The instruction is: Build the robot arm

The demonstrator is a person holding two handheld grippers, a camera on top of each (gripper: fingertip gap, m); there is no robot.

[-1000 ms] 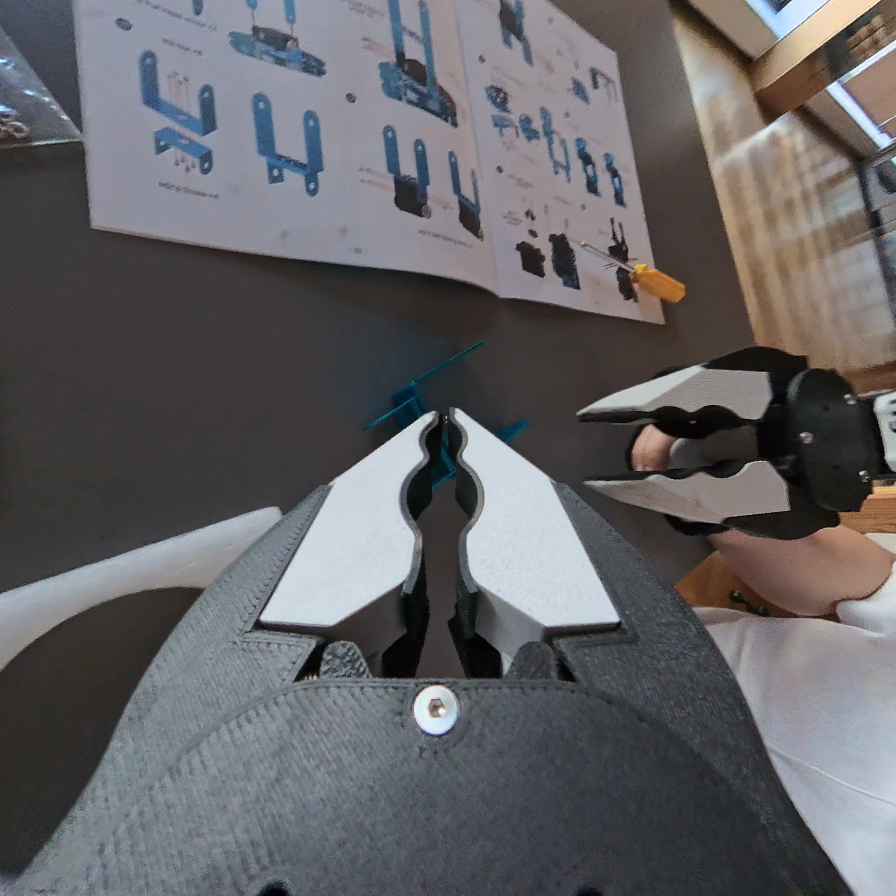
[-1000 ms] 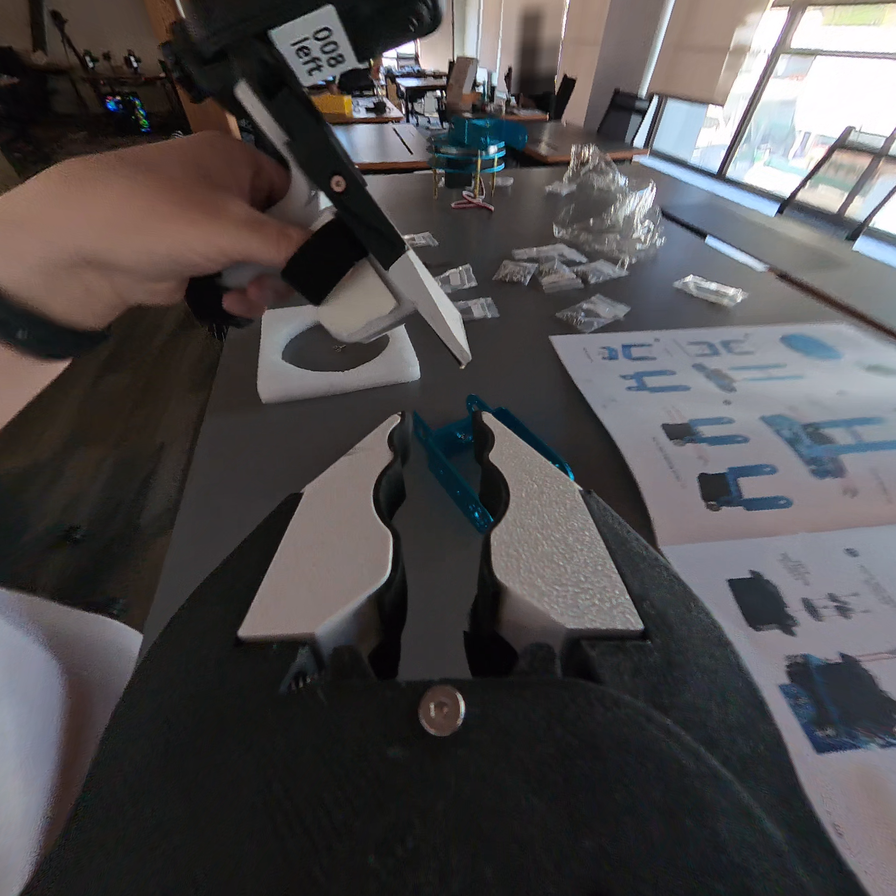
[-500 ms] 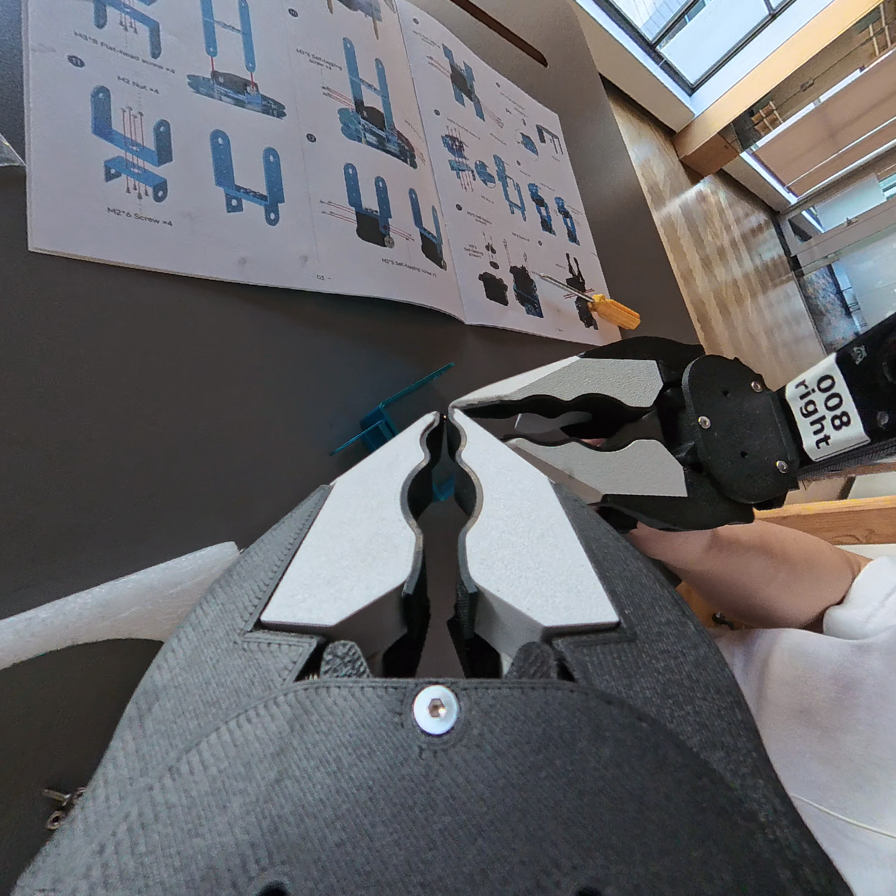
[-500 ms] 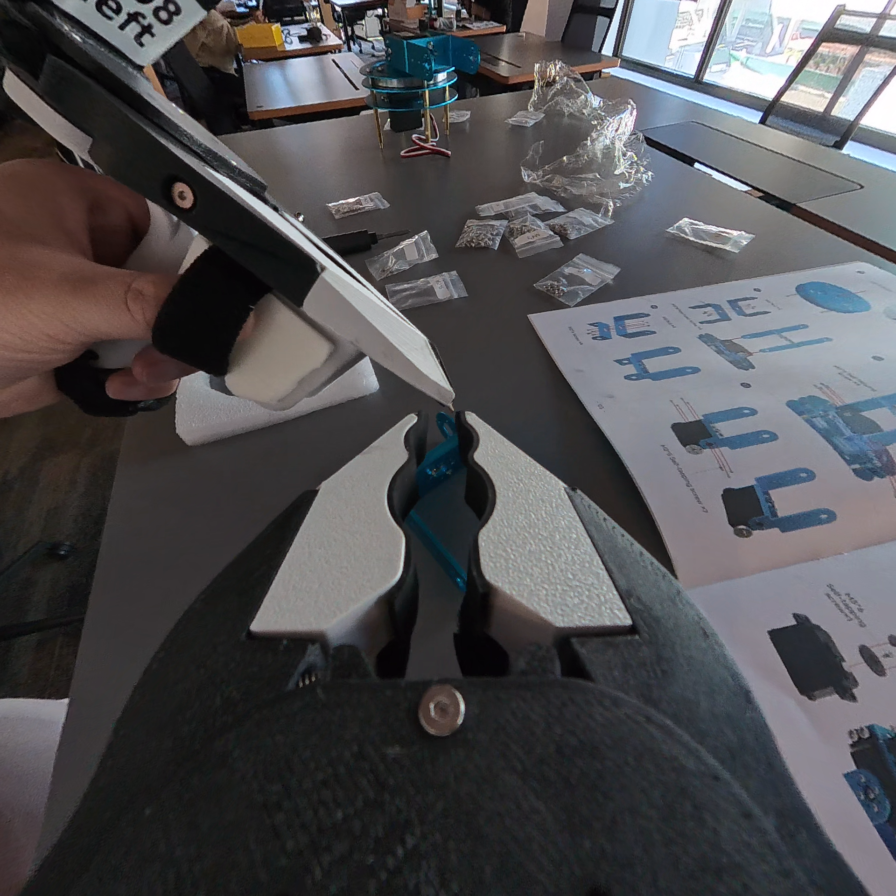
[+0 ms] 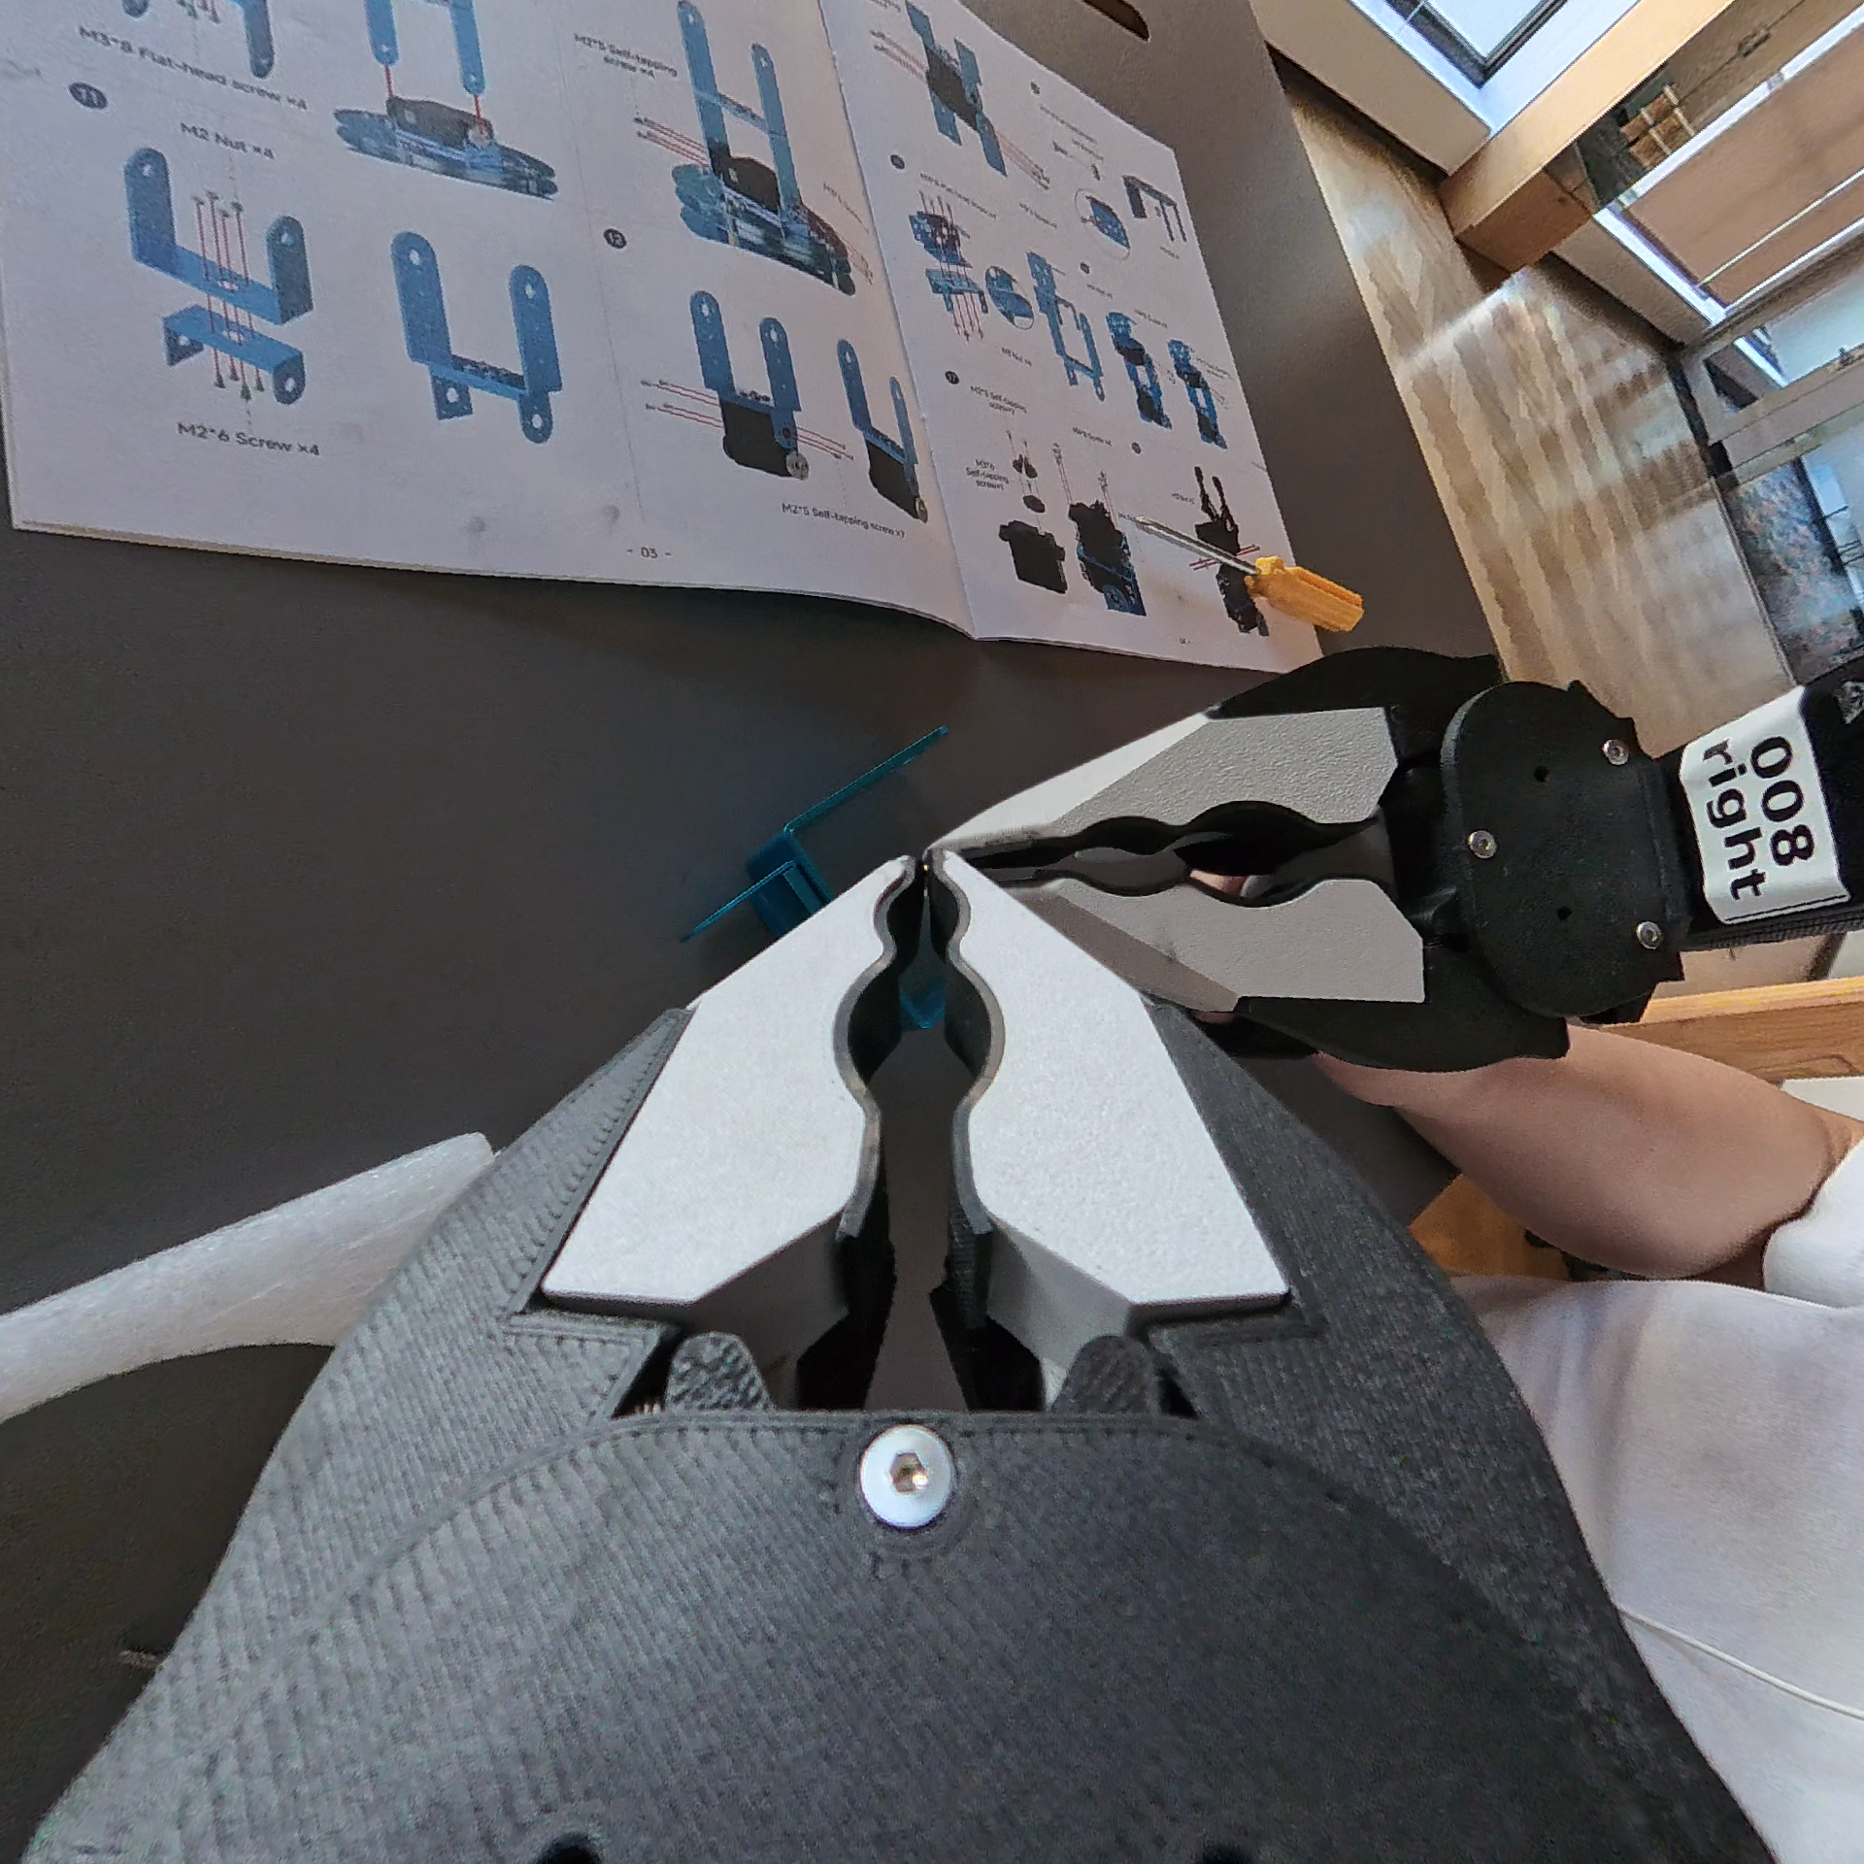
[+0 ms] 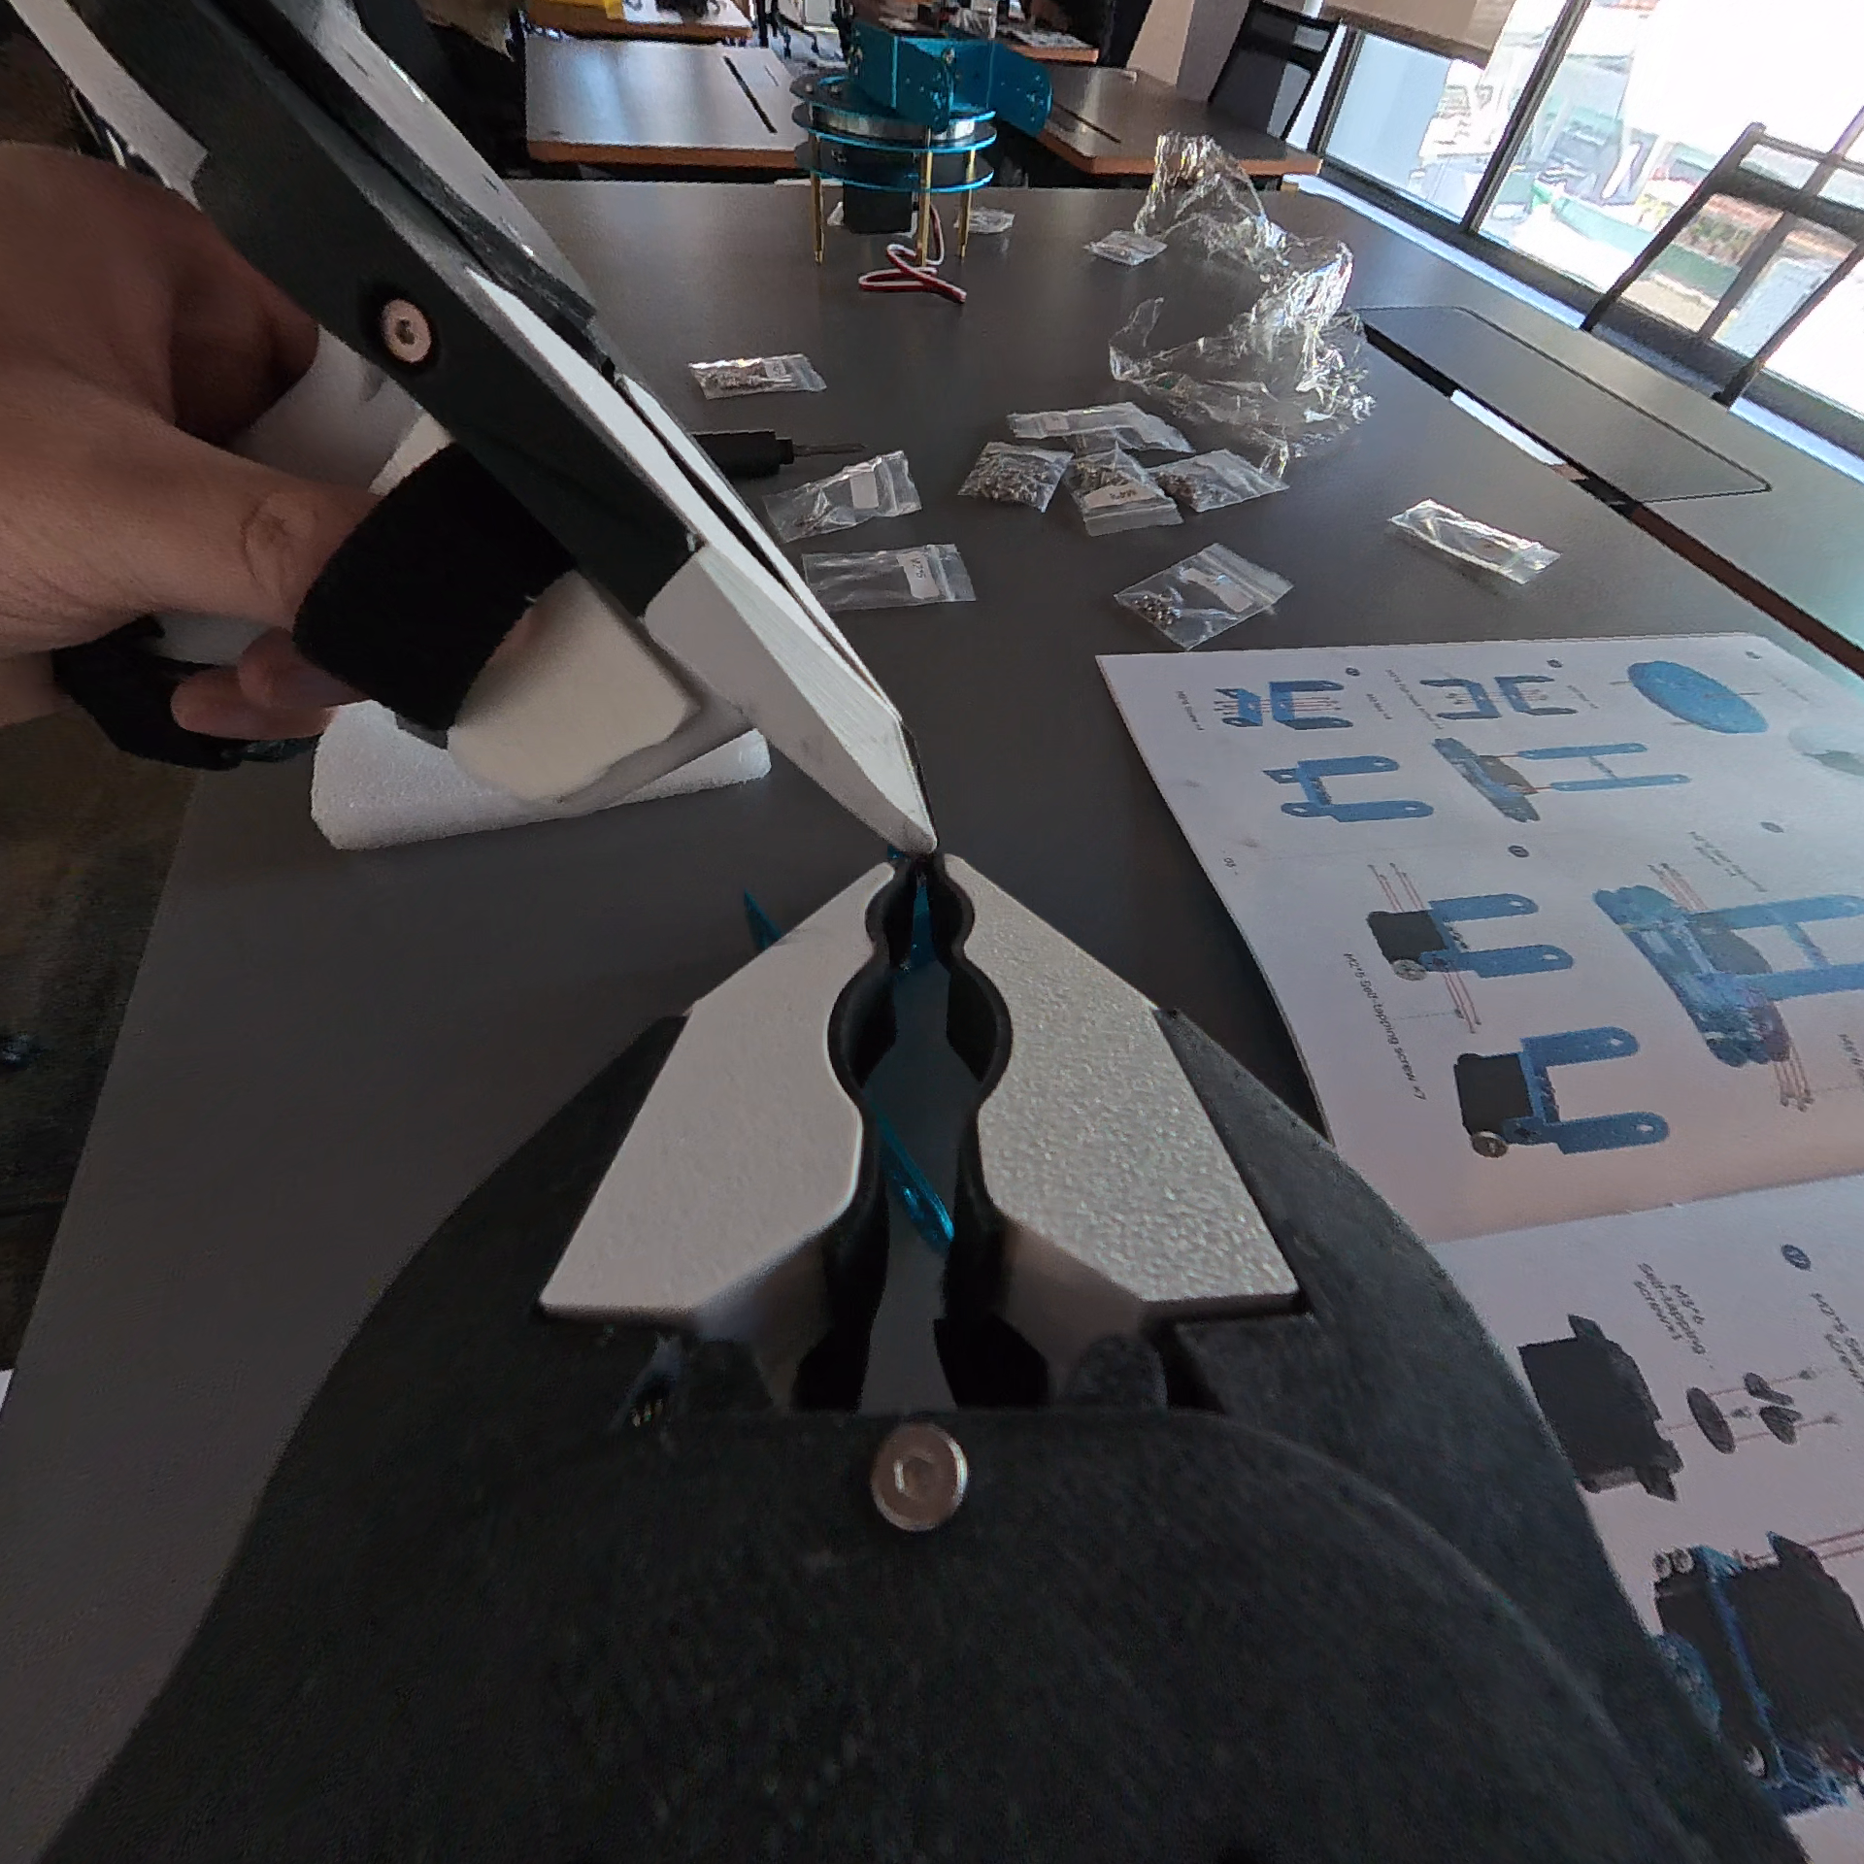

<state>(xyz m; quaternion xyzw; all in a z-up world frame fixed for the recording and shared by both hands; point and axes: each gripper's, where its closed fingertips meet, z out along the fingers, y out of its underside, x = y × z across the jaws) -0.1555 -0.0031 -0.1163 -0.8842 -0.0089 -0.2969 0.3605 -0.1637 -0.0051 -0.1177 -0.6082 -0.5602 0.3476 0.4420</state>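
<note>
Now your right gripper (image 6: 920, 869) has clamped shut on the blue bracket (image 6: 913, 1200).
Bracket sits between its fingers, and your left gripper (image 5: 923, 869), tips pressed together, has moved in to meet the right gripper's tips.

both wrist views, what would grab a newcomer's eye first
The two grippers meeting tip to tip: the right gripper is shut on a blue metal bracket, and the left gripper is closed right at its tips. Beside them an open instruction booklet lies on the dark table, small bagged parts behind it.
</note>
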